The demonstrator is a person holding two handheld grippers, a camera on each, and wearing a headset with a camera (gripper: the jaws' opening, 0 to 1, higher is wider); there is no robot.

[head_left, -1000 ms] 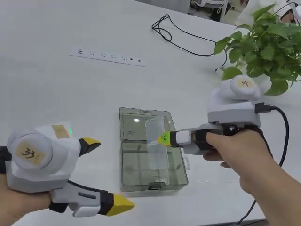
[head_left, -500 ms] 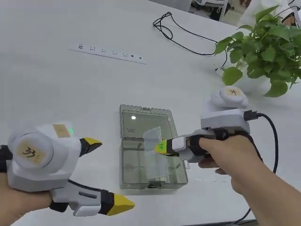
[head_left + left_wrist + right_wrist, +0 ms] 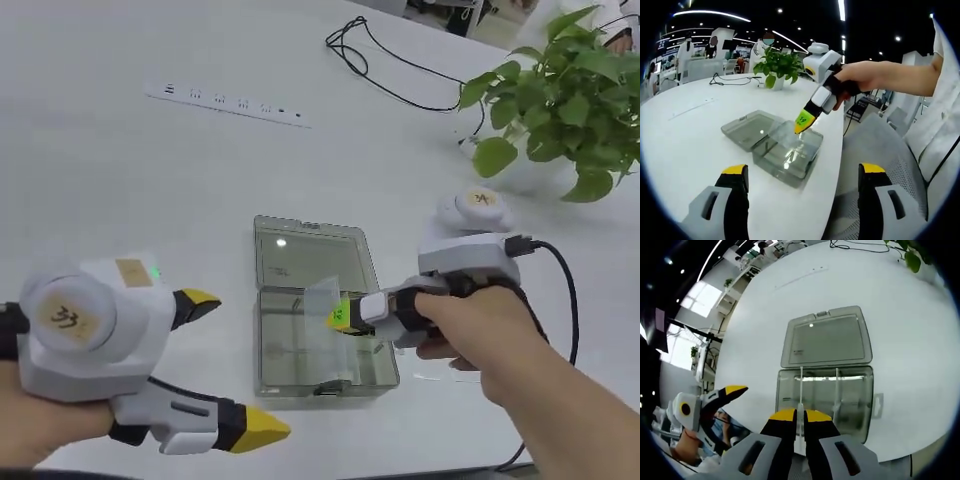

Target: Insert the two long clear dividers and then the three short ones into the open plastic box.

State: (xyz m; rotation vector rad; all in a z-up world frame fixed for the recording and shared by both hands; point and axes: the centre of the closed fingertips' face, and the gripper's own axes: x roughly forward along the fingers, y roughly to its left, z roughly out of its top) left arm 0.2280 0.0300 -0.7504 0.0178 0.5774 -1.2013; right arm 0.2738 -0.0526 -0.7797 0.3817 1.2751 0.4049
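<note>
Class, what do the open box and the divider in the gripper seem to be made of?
Box: likely grey-tinted transparent plastic, glossy; a bright glint sits on its lid. Divider: probably clear, thin rigid plastic; the box shows through it.

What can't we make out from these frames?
Whether the divider is seated in a slot of the box: it is clear on clear in the head view, and in the right gripper view the right tongs cover its near end.
Part of the box's right wall: head view, behind the right tongs.
Power strip markings: head view, too small.
Plant: head view, cut off by the top and right edges.
</note>
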